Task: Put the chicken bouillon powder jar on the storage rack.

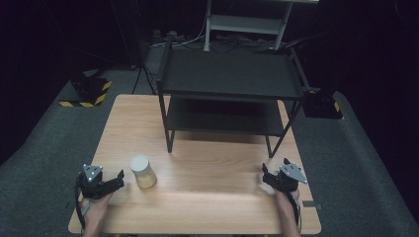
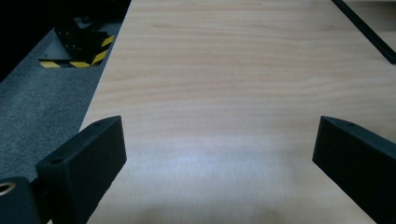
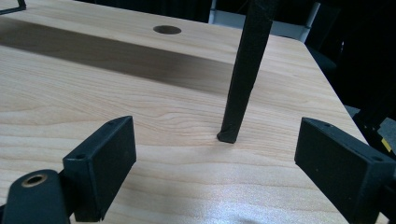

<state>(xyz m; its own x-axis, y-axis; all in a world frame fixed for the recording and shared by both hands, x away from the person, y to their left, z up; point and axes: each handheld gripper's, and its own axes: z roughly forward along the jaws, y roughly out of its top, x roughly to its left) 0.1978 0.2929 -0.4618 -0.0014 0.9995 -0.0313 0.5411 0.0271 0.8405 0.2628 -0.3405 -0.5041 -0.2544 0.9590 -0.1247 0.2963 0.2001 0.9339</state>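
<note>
While both claws, left and right, gape wide and empty, the jar just beside the left one could topple if nudged.

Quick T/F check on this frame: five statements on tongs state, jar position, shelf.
1. Both tongs are open and hold nothing. True: the left tongs and the right tongs each show jaws spread over bare table.
2. The jar sits on the rack's lower shelf. False: it stands on the table, near the left tongs.
3. The jar is upright with a pale lid on top. True.
4. The black shelf rack stands at the far part of the table. True.
5. The right tongs are clamped on the rack's leg. False: the leg stands ahead of the open jaws, untouched.
</note>
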